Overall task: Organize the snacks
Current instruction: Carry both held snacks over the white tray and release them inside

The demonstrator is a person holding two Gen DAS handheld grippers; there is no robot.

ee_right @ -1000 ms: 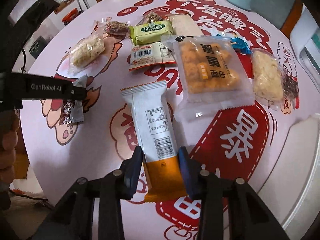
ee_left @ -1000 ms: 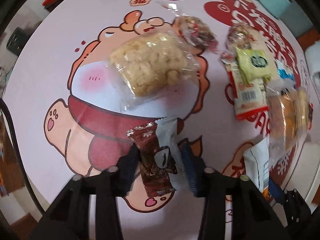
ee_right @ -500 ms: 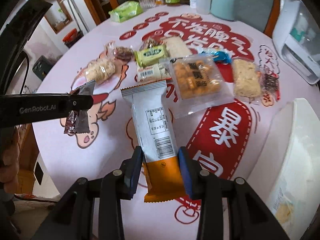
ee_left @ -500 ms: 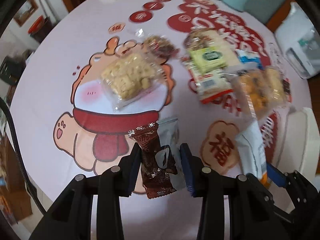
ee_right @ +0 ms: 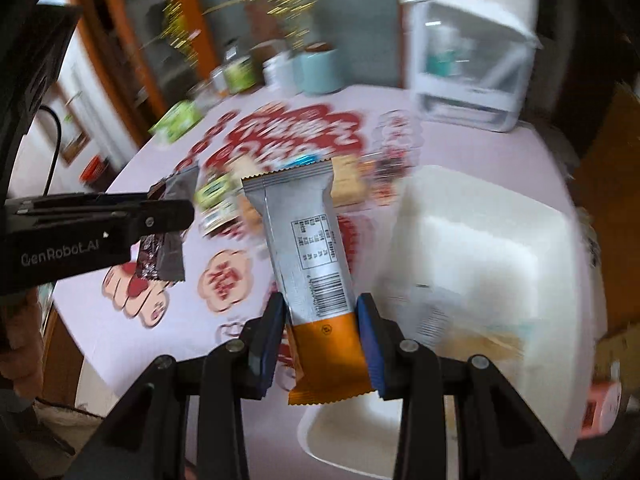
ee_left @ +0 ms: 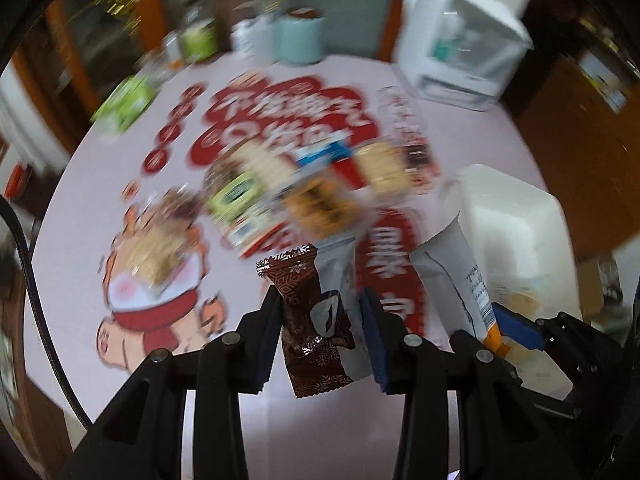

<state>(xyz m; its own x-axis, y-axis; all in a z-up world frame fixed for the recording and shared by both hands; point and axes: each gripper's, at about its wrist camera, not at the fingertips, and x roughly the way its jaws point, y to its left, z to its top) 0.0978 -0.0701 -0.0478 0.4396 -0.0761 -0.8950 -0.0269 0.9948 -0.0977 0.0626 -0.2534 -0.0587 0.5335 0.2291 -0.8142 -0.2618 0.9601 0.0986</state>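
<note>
My left gripper (ee_left: 322,334) is shut on a brown and silver snack packet (ee_left: 316,320) and holds it up above the table. It shows from the side in the right wrist view (ee_right: 164,236). My right gripper (ee_right: 322,336) is shut on a long silver and orange snack bar (ee_right: 310,264), held above the near rim of a white bin (ee_right: 488,240). That bar (ee_left: 460,276) and the right gripper (ee_left: 516,330) also show at the right of the left wrist view, by the bin (ee_left: 516,216).
Several snack packets (ee_left: 280,188) lie blurred in the middle of the pink round table (ee_left: 120,200). A white appliance (ee_right: 468,60), a teal cup (ee_right: 318,70) and jars stand at the far edge. A green pack (ee_left: 128,104) lies at the far left.
Both grippers have lifted and tilted up with their snacks and swung right toward the white bin. The views are now motion-blurred.
</note>
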